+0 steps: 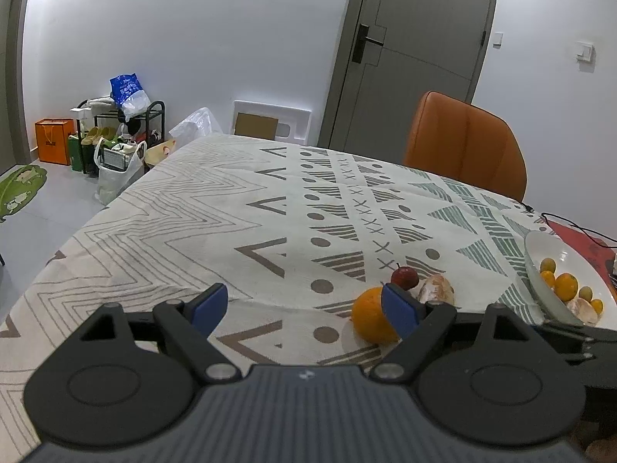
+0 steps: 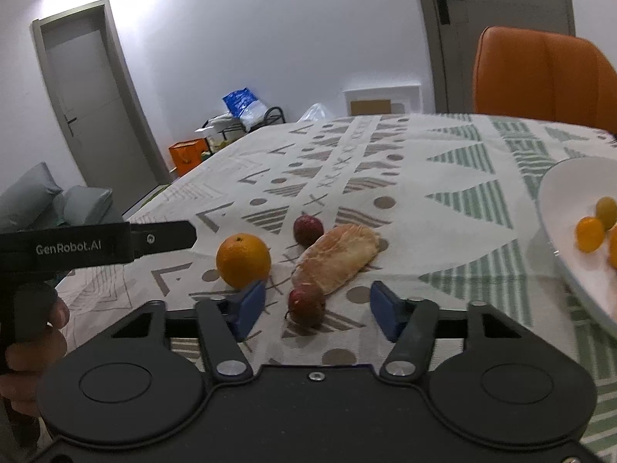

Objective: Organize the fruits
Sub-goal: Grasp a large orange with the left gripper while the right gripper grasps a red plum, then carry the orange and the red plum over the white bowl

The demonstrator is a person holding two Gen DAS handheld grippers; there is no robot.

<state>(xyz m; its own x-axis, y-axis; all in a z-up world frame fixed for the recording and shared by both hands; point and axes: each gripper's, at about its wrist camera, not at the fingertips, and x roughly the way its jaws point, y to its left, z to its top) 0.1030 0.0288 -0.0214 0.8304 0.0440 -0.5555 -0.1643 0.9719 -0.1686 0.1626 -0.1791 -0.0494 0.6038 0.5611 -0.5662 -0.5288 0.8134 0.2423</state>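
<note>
On the patterned tablecloth lie an orange (image 2: 243,260), a pale peeled citrus piece (image 2: 337,258) and two small dark red fruits: a far one (image 2: 307,228) and a near one (image 2: 306,306). My right gripper (image 2: 318,308) is open around the near red fruit, its blue pads clear of it on both sides. My left gripper (image 1: 304,301) is open and holds nothing; the orange (image 1: 372,320) sits just behind its right fingertip, with a red fruit (image 1: 404,277) and the peeled piece (image 1: 435,289) beyond. A white plate (image 1: 555,254) at the right holds several small yellow and orange fruits.
An orange chair (image 1: 466,142) stands behind the table's far right edge. A black cable (image 1: 570,225) runs over a red mat by the plate. A hand (image 2: 34,343) holds the left gripper's handle. On the floor at the far left are a shoe rack (image 1: 123,123) and bags.
</note>
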